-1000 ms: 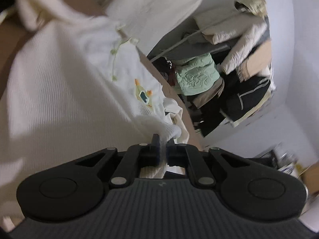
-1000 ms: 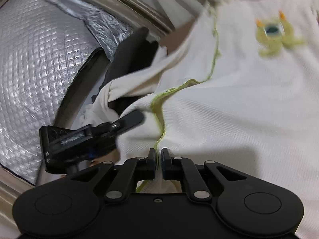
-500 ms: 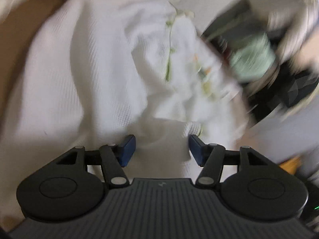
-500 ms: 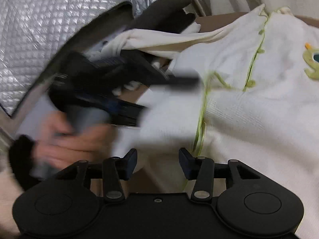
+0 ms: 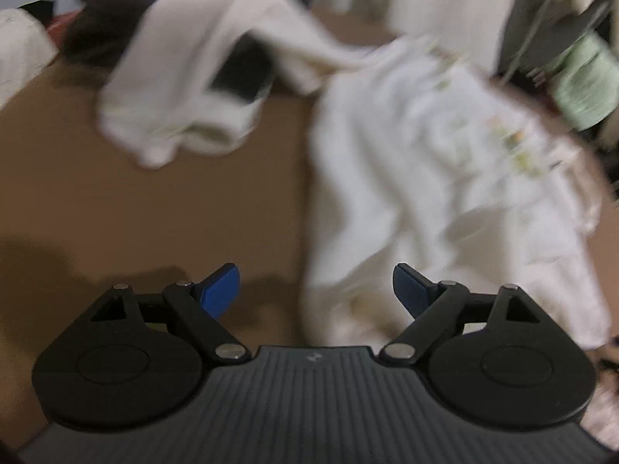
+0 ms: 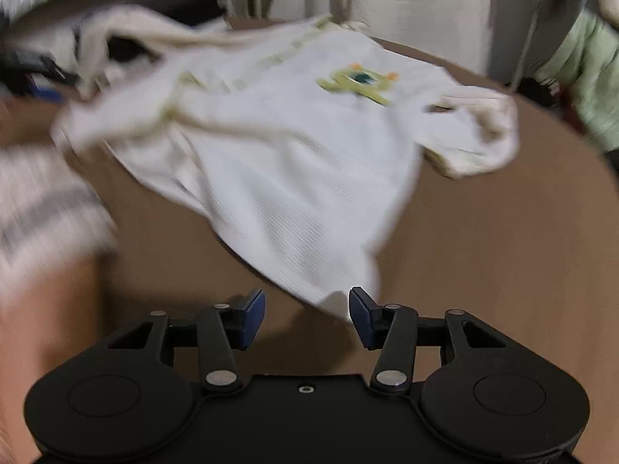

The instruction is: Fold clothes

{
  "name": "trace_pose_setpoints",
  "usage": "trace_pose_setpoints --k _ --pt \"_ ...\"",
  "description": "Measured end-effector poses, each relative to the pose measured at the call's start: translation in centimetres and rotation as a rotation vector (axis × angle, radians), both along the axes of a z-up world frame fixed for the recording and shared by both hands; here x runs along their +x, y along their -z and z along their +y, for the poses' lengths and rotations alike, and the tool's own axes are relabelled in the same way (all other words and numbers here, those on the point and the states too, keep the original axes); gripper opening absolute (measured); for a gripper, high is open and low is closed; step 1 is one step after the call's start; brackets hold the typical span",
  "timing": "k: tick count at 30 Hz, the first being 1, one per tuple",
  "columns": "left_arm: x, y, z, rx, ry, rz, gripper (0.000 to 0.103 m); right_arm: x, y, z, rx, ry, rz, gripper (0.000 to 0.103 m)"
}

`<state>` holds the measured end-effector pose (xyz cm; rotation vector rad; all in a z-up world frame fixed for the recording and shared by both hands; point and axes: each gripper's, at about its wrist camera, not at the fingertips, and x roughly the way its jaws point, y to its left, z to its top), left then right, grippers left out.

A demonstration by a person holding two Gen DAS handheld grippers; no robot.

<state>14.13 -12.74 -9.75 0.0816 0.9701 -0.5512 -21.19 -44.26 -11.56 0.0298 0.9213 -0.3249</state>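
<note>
The left gripper (image 5: 315,290) has just been opening and now stands wide with nothing pinched, the shirt's hem below its right finger; the right gripper (image 6: 307,319) is also released, a corner of cloth just past its tips. The white shirt (image 6: 278,162) lies spread on the brown table (image 6: 503,251), with a green patch (image 6: 358,81) on its chest and a crumpled sleeve (image 5: 182,89) beyond

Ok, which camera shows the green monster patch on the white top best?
The right wrist view: the green monster patch faces the camera near the middle of the white top, shape and orange tips readable. In the left wrist view it is only a blurred smear of colour near the garment's far edge.
</note>
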Motion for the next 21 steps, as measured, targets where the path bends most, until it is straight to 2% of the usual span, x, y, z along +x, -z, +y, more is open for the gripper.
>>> trace_pose_setpoints --k 3,4,8,12,13,14,15,17,18,19,20,21 --pt "-1.7 0.8 0.3 0.199 0.069 -0.035 0.087 -0.8 1.0 -0.1 -0.058 0.022 0.0 0.053" --pt "-1.9 0.9 0.5 0.221 0.097 -0.035 0.087 -0.9 1.2 0.0 -0.071 0.018 -0.014 0.053" --pt "-3.2 0.7 -0.9 0.221 0.193 -0.063 0.087 0.9 2.7 1.7 -0.197 -0.058 -0.014 0.05" --pt "-2.9 1.7 -2.6 0.26 0.198 -0.048 0.087 3.3 4.8 4.7 -0.456 -0.203 0.086 0.048" --pt "-2.8 1.7 -2.8 0.249 0.188 -0.043 0.084 3.8 5.0 5.1 -0.508 -0.213 0.094 0.046" --pt "-2.6 1.7 -2.7 0.226 0.186 -0.037 0.083 4.1 4.7 5.1 -0.53 -0.203 0.087 0.037" --pt "-2.5 1.7 -2.7 0.203 0.185 -0.031 0.083 4.2 4.1 4.8 -0.518 -0.182 0.062 0.032" --pt "-2.2 1.7 -2.7 0.157 0.182 -0.02 0.083 4.0 2.6 4.0 -0.452 -0.131 -0.014 0.008" --pt "-2.1 1.7 -2.6 0.134 0.181 -0.014 0.083 3.6 1.7 3.2 -0.386 -0.109 -0.068 0.007" --pt "-1.9 1.7 -2.6 0.111 0.179 -0.008 0.079 3.2 0.8 2.5 -0.313 -0.091 -0.125 0.007" --pt "-2.4 1.6 -3.0 0.129 0.195 -0.025 0.065 2.8 -0.1 1.7 -0.24 -0.072 -0.181 0.007" --pt "-2.9 1.5 -3.4 0.148 0.211 -0.043 0.06 2.3 -0.9 0.8 -0.15 -0.058 -0.237 0.007"
